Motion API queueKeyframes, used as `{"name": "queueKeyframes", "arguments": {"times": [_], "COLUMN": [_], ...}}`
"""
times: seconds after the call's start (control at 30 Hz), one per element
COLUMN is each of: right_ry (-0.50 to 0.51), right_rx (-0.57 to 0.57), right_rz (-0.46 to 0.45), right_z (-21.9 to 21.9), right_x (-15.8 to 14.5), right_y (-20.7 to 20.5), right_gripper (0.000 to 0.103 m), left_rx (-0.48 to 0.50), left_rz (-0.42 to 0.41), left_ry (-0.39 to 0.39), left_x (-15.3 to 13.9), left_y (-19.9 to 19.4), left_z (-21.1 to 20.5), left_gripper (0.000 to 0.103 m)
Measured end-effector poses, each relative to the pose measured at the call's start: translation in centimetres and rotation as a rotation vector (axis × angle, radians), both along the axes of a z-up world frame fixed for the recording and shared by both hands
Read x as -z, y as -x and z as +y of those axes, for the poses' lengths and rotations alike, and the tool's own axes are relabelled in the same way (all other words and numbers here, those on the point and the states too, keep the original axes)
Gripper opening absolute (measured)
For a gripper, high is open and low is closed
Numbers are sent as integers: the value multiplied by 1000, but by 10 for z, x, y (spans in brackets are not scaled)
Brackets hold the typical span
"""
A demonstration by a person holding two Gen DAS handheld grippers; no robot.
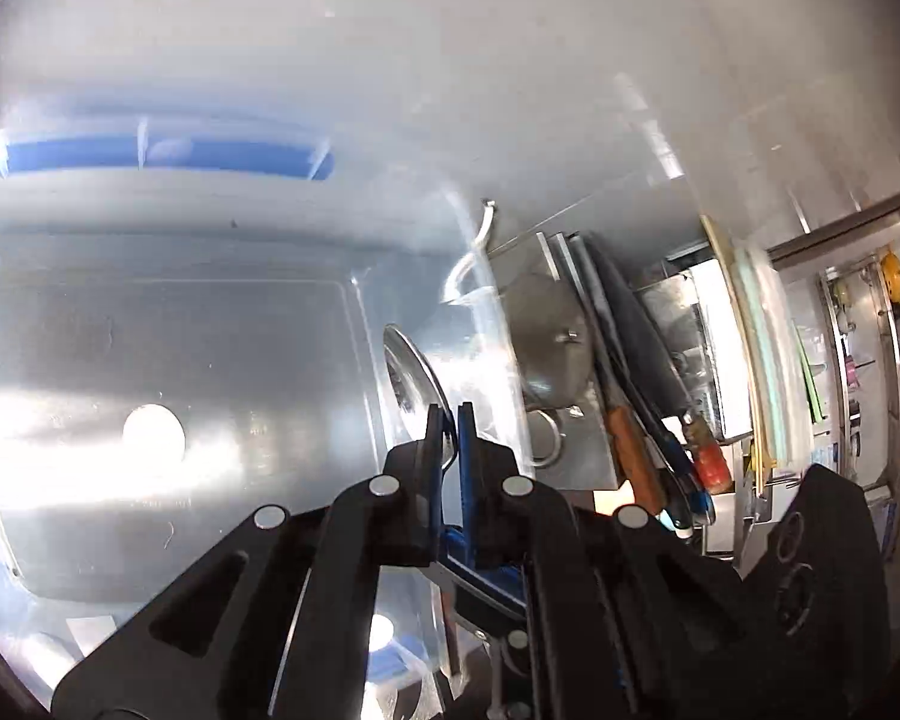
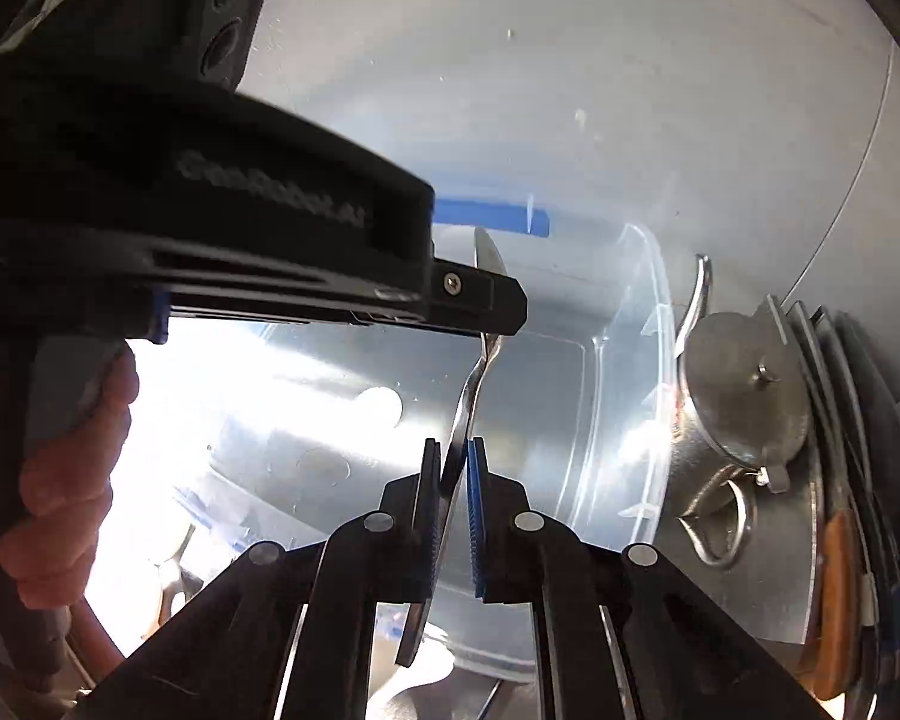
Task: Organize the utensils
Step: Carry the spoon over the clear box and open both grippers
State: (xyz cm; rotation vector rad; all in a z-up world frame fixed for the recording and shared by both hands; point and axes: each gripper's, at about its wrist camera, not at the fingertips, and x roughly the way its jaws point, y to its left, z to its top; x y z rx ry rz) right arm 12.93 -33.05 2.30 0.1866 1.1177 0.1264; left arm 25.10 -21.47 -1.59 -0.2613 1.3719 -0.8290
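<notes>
left hand-held gripper (image 1: pixel 449 420): pads clamped on the spoon (image 1: pixel 411 384) neck, bowl poking out ahead
right hand-held gripper (image 2: pixel 453 456): pads pinching the same spoon's handle
spoon location: held between both, over clear plastic bin (image 1: pixel 168 360)
beside bin: steel lid (image 2: pixel 744 396), knives (image 1: pixel 636 360)

From my right wrist camera I see the right hand-held gripper (image 2: pixel 452 468) with its jaws nearly closed on the handle of a metal spoon (image 2: pixel 471 384). The spoon rises to the left hand-held gripper (image 2: pixel 480 300), which crosses from the left and pinches it just below the bowl. A bare hand (image 2: pixel 72 480) grips that tool at the left edge. Behind them stands a clear plastic bin (image 2: pixel 648 396) with a blue handle (image 2: pixel 492 216). Right of it I see a steel lid (image 2: pixel 744 396) and dark utensils with a wooden handle (image 2: pixel 840 576).
</notes>
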Motion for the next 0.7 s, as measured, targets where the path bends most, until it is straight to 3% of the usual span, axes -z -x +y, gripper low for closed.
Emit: {"name": "queueKeyframes", "arguments": {"times": [0.03, 0.07, 0.13, 0.27, 0.37, 0.43, 0.5, 0.53, 0.57, 0.6, 0.63, 0.7], "right_ry": [4, 6, -11, 58, 14, -32, -64, -55, -28, 11, 43, 82], "right_rx": [5, 11, 31, 41, 50, 50, 52, 59, 69, 86, 99, 141], "right_rz": [27, 52, 117, 233, 207, 134, 43, -3, -43, -80, -98, -68], "right_z": [-1, -2, -3, -4, -10, -19, -30, -36, -41, -45, -49, -59], "right_x": [10, 20, 40, 73, 63, 35, 0, -16, -29, -39, -43, -33], "right_y": [-8, -16, -28, -42, -39, -19, 15, 36, 59, 82, 107, 151], "right_gripper": [9, 1, 1, 1, 1, 2, 15, 33, 53, 57, 58, 58], "left_rx": [3, -2, -5, -25, -23, -17, 9, 24, 37, 46, 32, 36], "left_rz": [55, 107, 199, 302, 266, 160, 49, -21, -96, -158, -197, -239], "left_ry": [-6, -6, 4, -27, -39, -24, 29, 55, 76, 104, 153, 253], "left_x": [23, 44, 79, 116, 110, 89, 54, 33, 10, -12, -32, -63], "left_y": [-11, -20, -31, -45, -46, -39, -28, -20, -7, 10, 26, 56], "left_z": [-1, -2, -3, -7, -2, 3, 7, 7, 10, 13, 20, 27], "left_gripper": [4, 4, 4, 4, 4, 4, 4, 7, 28, 72, 93, 95]}}
